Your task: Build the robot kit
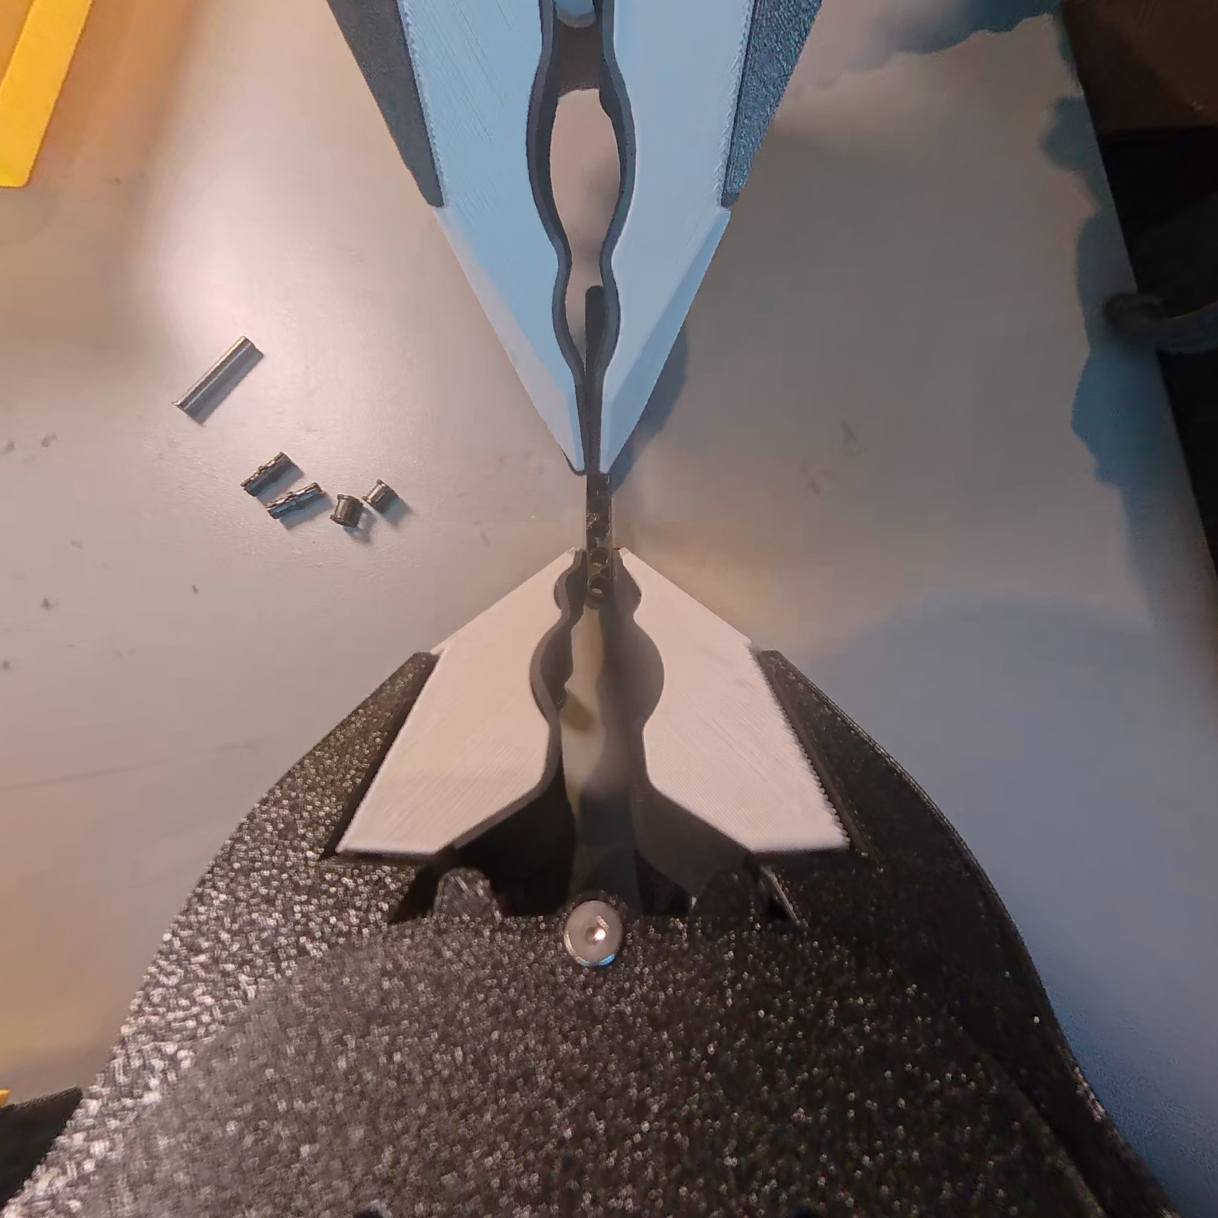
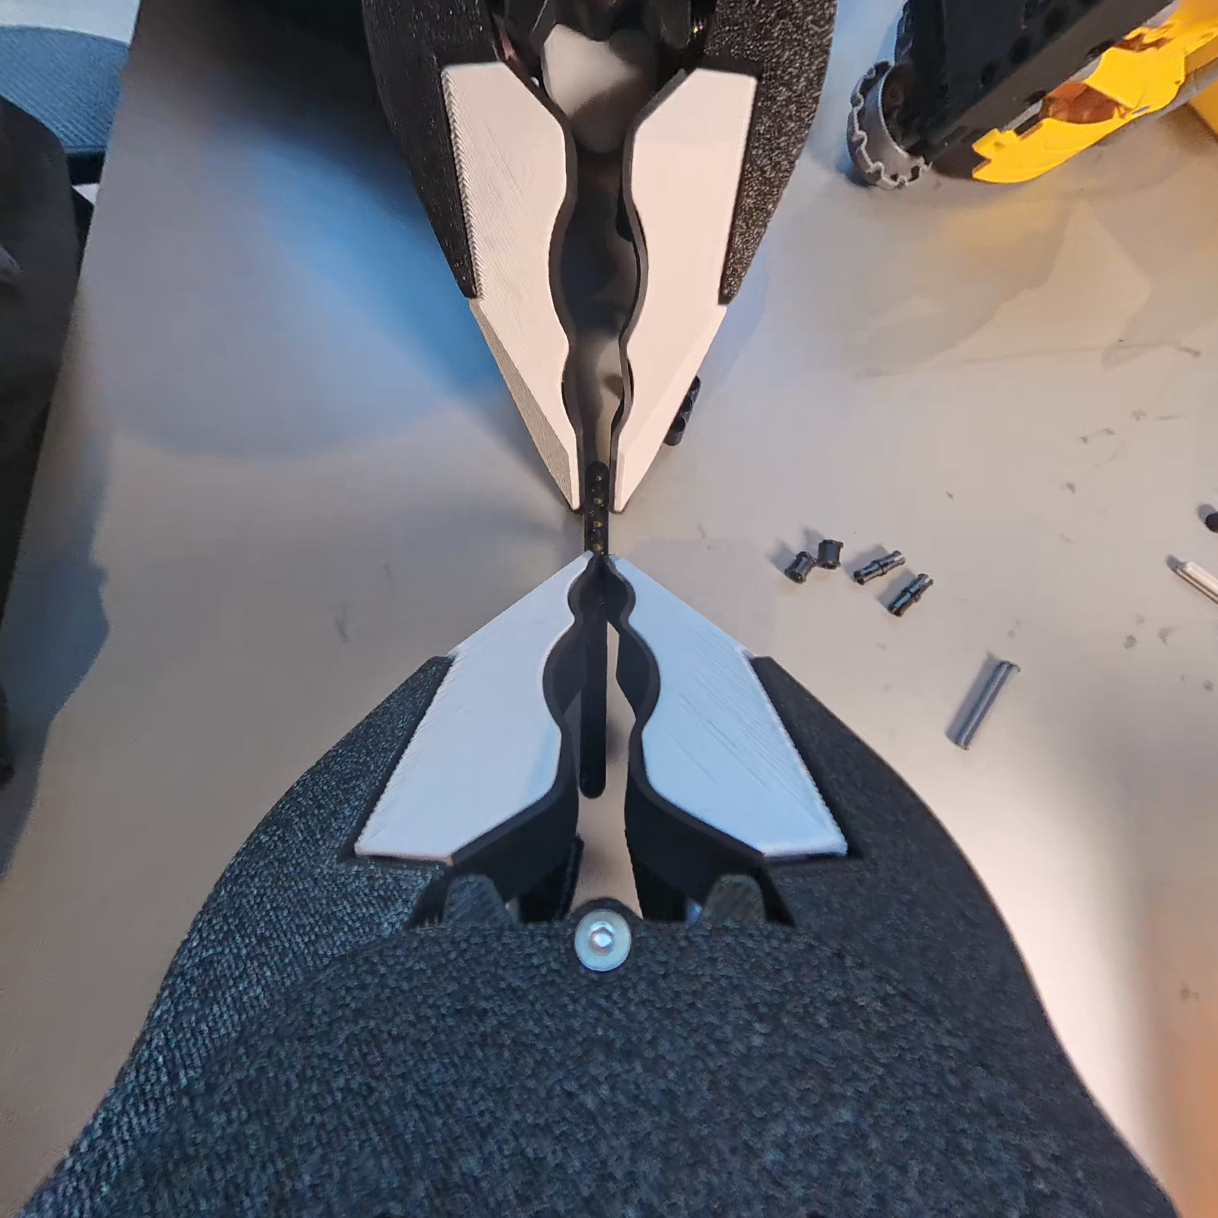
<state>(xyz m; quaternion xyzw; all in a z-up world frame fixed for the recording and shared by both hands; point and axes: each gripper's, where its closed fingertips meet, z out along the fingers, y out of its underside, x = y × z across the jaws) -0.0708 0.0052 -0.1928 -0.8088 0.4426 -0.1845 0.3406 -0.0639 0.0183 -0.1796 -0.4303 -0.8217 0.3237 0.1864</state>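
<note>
In the left wrist view, a thin black perforated beam (image 1: 598, 521) is pinched at one end by the left gripper (image 1: 598, 560) and at the other by the right gripper (image 1: 596, 469); small black pins (image 1: 285, 490) and a grey axle (image 1: 217, 380) are seen on the grey table (image 1: 857, 527). In the right wrist view, the beam (image 2: 596, 509) is clamped between both closed grippers, the right gripper (image 2: 598, 559) nearest, with a yellow tool (image 2: 1028, 99) lying well apart.

a grey tabletop (image 2: 923, 408) is carrying a loose scatter of small parts: two short black bushings (image 2: 812, 561) are lying side by side, with two black connector pins (image 2: 893, 580) just to their right and a grey axle rod (image 2: 982, 700) resting nearer and further right. a yellow and black power tool (image 2: 1028, 99) is sitting at the far right corner, and a yellow object (image 1: 33, 92) is showing at the table's far left edge in the left wrist view.
</note>
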